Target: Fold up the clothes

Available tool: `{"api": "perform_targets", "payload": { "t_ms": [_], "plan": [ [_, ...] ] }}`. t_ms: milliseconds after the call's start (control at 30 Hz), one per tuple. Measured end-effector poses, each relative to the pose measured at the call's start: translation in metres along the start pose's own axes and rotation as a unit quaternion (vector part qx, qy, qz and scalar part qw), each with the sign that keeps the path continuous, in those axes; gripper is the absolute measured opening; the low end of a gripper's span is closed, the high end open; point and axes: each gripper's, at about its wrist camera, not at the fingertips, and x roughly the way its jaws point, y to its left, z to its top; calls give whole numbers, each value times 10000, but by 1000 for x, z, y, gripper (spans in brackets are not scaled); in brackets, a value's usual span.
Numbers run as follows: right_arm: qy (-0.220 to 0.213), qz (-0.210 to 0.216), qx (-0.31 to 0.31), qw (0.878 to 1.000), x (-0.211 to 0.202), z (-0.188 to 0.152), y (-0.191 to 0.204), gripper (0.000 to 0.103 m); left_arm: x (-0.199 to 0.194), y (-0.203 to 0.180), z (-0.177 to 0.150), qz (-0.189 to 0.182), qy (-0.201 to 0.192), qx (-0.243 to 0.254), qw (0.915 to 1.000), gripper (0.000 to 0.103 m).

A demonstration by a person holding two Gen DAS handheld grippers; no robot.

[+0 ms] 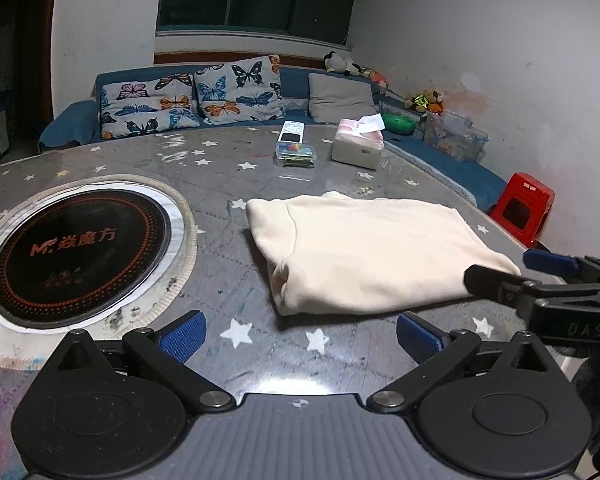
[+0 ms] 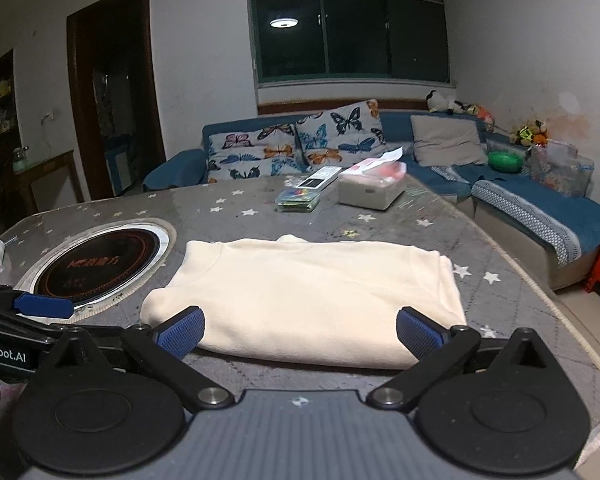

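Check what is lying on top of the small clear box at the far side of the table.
A white remote control lies across the clear box. Colourful items show through the box's side, but what they are cannot be told.

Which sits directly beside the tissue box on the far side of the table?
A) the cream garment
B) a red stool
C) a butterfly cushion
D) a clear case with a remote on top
D: in the right wrist view the clear case with the remote lying on it sits just left of the tissue box on the table, while the folded cream garment lies well nearer the camera.
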Motion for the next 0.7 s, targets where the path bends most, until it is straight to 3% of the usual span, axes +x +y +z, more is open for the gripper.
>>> {"api": "perform_targets", "payload": {
  "t_ms": [700],
  "plan": [
    [3, -93, 125, 9999, -22, -16, 1, 103, -16, -8, -17, 339, -41, 258, 9991, 103]
  ]
}}
